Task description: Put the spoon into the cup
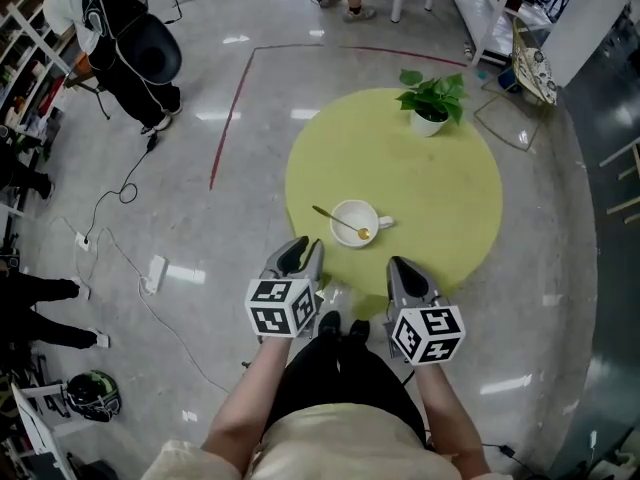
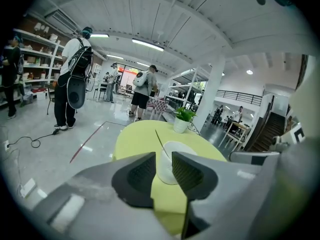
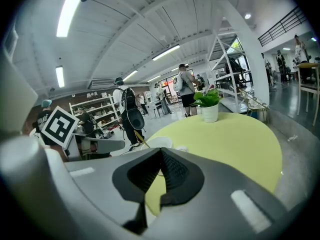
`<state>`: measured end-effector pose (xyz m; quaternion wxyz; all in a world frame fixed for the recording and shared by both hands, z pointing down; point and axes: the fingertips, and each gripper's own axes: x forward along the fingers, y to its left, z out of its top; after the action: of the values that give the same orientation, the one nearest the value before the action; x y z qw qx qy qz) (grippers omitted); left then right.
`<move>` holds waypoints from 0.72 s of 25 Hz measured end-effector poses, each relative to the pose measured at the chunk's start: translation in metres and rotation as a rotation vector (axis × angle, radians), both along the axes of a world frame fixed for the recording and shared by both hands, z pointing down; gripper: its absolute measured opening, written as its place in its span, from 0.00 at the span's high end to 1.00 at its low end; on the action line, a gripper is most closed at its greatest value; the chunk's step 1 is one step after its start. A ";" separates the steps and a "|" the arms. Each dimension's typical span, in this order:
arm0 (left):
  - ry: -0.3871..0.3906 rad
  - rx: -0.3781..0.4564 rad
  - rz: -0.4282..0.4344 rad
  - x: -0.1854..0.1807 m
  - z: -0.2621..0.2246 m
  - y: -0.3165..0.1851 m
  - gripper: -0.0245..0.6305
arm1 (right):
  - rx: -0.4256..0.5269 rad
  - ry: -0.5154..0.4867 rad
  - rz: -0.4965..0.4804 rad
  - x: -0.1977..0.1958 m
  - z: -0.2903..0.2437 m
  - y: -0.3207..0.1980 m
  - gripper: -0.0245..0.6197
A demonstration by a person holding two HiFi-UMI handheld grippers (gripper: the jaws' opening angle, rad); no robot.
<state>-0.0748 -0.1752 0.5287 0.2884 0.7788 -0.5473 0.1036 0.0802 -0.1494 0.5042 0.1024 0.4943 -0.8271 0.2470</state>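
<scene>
A white cup [image 1: 352,222] stands on the round yellow-green table [image 1: 440,193], near its front edge. A gold spoon [image 1: 340,223] rests in the cup, its bowl inside and its handle slanting out over the rim to the upper left. My left gripper [image 1: 303,253] hovers at the table's front edge, just left of and below the cup, with its jaws a narrow gap apart and nothing between them. My right gripper [image 1: 398,266] is at the front edge, right of the cup, with its pads together and empty. The left gripper view shows the cup [image 2: 175,146] and spoon handle [image 2: 158,136] beyond the jaws.
A potted plant [image 1: 432,103] stands at the table's far side. A person with a black bag [image 1: 135,38] stands at the upper left. Cables and a power strip [image 1: 155,273] lie on the floor to the left. Shelving [image 1: 500,18] is at the upper right.
</scene>
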 end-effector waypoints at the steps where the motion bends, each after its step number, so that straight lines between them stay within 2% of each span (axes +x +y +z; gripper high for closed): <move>1: -0.003 0.002 -0.003 0.000 -0.001 0.003 0.81 | 0.004 -0.001 -0.002 0.001 -0.001 0.002 0.96; 10: -0.055 0.028 -0.015 0.000 -0.008 0.027 0.82 | 0.045 -0.012 -0.031 0.006 -0.012 0.015 0.96; 18: -0.077 0.078 -0.016 0.002 -0.026 0.043 0.88 | 0.095 -0.015 -0.060 0.003 -0.027 0.025 0.96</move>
<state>-0.0732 -0.1323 0.5022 0.2375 0.7803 -0.5680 0.1096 0.0836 -0.1242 0.4768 0.0799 0.4718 -0.8530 0.2082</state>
